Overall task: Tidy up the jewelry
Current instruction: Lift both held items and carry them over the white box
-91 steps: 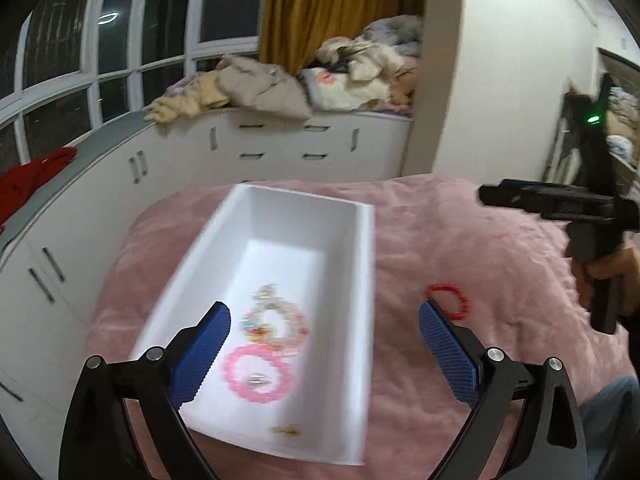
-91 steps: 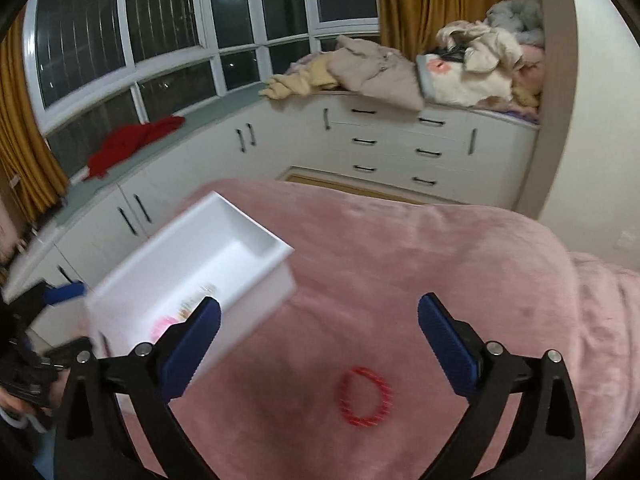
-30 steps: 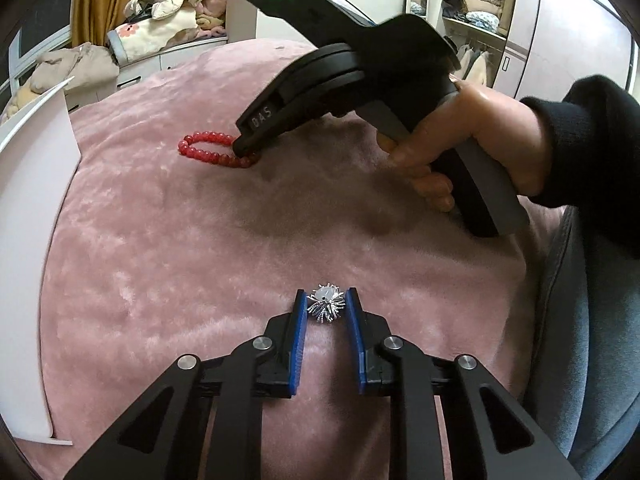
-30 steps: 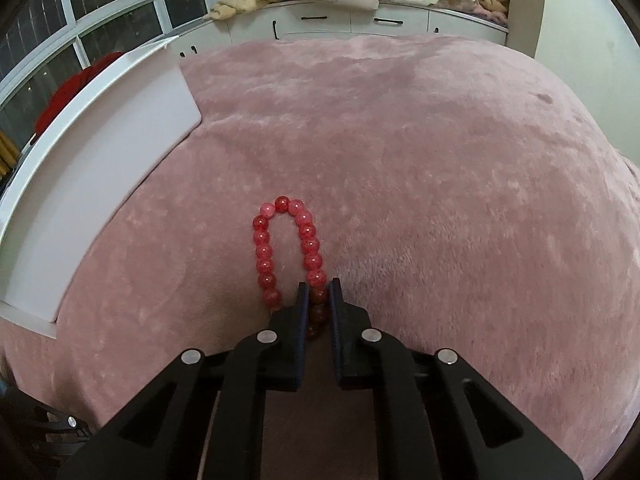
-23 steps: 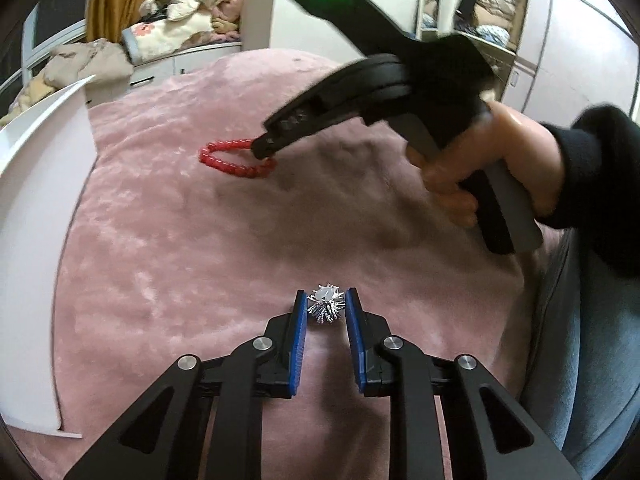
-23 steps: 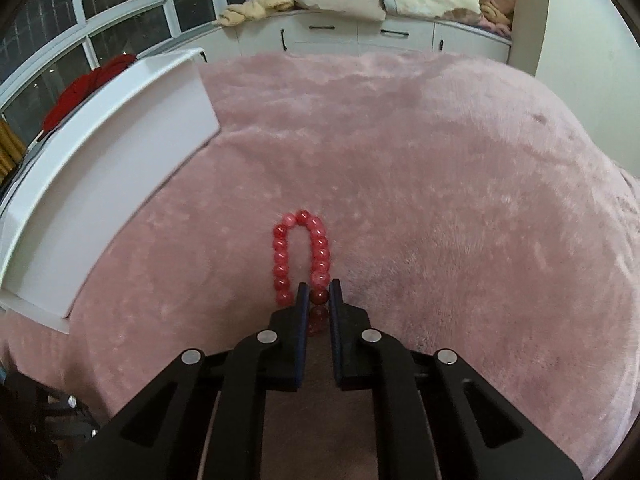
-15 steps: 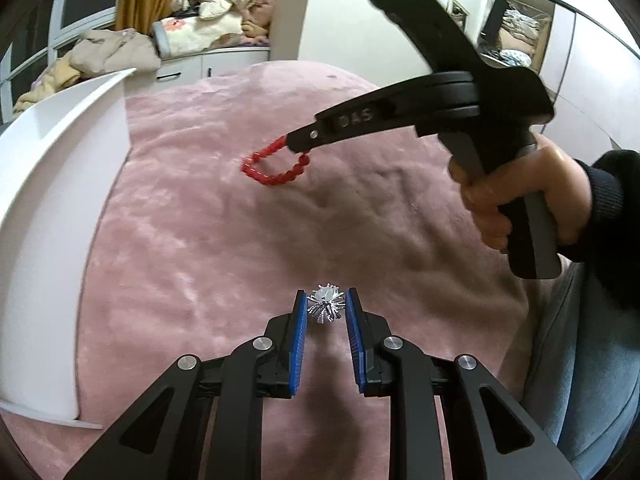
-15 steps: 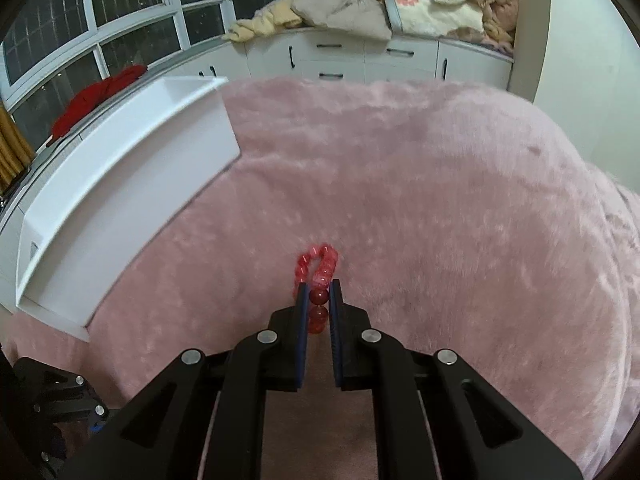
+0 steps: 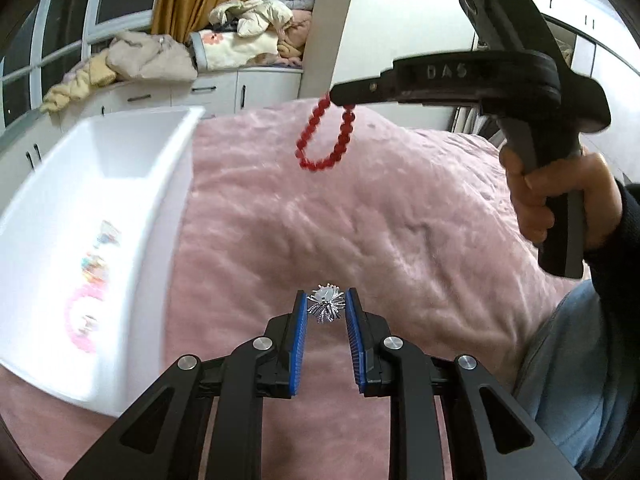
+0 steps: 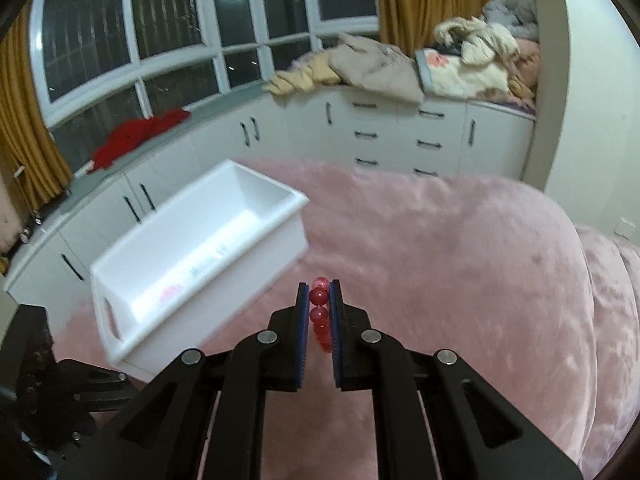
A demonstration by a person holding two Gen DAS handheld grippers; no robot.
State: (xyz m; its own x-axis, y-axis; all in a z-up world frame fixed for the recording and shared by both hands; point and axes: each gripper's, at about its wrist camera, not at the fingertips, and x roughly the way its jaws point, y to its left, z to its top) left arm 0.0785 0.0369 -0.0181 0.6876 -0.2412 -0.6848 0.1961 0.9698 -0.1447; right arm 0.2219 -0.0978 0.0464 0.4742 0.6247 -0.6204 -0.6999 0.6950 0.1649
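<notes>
Status change: one second ago my right gripper (image 10: 319, 300) was down on the pink bedspread (image 9: 400, 216), its jaws pinching the red bead bracelet (image 9: 326, 140) where it lay. The bracelet is now clear of the bedspread and hangs as a loop from the right jaws, blurred in the left wrist view. My left gripper (image 9: 326, 306) reads the same as one second ago: jaws drawn in on a small silver spiky ornament (image 9: 326, 303), which sits between the blue pads (image 9: 299, 322).

Meaning for the task: both loose pieces are lifted, and nothing else shows on the visible bedspread. I judge the pick-up step complete and the carry to the white bin (image 9: 168, 208) under way. The bin stands on the bedspread to the left of both grippers.

View comparison:
- Left wrist view: shows the bracelet's full hanging loop, the right hand (image 9: 560, 204) on its handle, and the bin floor, where a pink bead ring (image 9: 82, 318) and a pale multicoloured piece (image 9: 94, 266) already lie.
- Right wrist view: shows only a few red beads clamped between the jaws, with the loop hidden below them. It shows the bin (image 10: 192, 264) end-on with its handle slot, and confirms that the bracelet is not yet over the rim. The bin contents are blurred here, and I cannot see the ornament.
</notes>
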